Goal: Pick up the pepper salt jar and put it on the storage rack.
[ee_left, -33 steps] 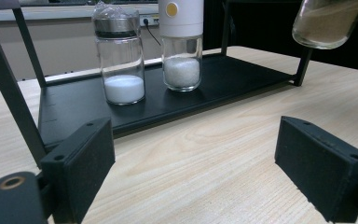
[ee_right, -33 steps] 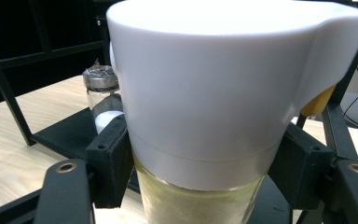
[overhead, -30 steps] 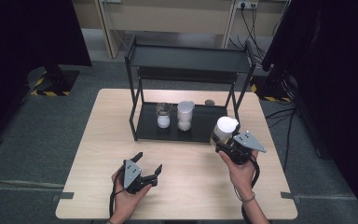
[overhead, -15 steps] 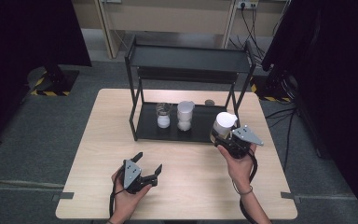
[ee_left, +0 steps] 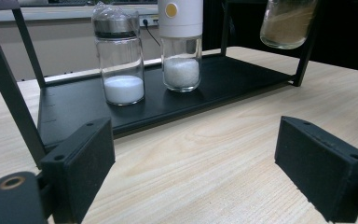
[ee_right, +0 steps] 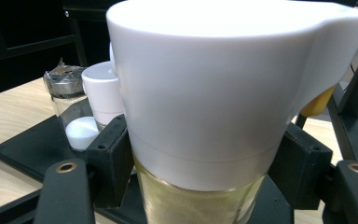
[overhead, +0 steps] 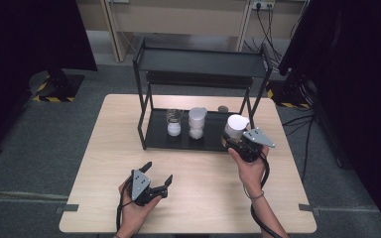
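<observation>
Since 1 second ago, right gripper (overhead: 239,143) has carried the white-capped glass shaker of tan powder (overhead: 236,128), clamped between its jaws, toward the black metal rack (overhead: 155,134), likely for shelving. Left gripper (overhead: 155,177) rests open-jawed, empty, on the counter (overhead: 114,144).

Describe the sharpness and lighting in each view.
High view: even light on the table, dark curtains at both sides, slightly soft overall. Left gripper view: the two jars on the rack sharp, the near pads blurred. Right gripper view: the held jar's white lid bright and soft-edged, the background dim.
</observation>
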The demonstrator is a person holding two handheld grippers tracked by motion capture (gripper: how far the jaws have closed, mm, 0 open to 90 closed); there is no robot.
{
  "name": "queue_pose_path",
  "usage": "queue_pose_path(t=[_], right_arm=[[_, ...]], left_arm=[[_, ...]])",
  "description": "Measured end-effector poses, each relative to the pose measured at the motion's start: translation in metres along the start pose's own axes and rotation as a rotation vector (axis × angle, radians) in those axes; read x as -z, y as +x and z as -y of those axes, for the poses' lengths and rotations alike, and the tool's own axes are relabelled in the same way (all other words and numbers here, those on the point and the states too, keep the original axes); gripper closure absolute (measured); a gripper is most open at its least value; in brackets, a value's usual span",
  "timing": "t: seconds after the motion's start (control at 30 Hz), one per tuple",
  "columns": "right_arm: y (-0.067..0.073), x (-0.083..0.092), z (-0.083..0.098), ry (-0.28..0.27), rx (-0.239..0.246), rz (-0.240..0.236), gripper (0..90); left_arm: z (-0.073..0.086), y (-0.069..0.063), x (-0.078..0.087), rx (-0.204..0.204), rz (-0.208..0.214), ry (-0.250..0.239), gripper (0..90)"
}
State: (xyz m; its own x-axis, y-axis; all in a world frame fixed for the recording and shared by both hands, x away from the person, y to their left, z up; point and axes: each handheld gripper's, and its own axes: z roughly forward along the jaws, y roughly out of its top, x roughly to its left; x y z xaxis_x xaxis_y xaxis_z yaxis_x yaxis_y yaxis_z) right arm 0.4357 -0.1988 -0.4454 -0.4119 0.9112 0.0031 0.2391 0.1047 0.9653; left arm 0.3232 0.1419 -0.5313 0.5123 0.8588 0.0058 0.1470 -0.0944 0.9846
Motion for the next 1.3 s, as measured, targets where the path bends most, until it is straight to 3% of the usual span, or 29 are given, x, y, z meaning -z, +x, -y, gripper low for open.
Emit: queue_pose_path(t=[0.63,1.3], right_arm=[[-0.003,-0.03,-0.008,0.027,-0.008,0.035,30.7],[-0.004,-0.063,-0.003,0.08,-0.01,0.06,30.7]], left_arm=[[0.0,0.0,0.0,-0.001,0.001,-0.001,11.7],[0.0,0.0,0.0,0.001,0.004,-0.002,11.7]])
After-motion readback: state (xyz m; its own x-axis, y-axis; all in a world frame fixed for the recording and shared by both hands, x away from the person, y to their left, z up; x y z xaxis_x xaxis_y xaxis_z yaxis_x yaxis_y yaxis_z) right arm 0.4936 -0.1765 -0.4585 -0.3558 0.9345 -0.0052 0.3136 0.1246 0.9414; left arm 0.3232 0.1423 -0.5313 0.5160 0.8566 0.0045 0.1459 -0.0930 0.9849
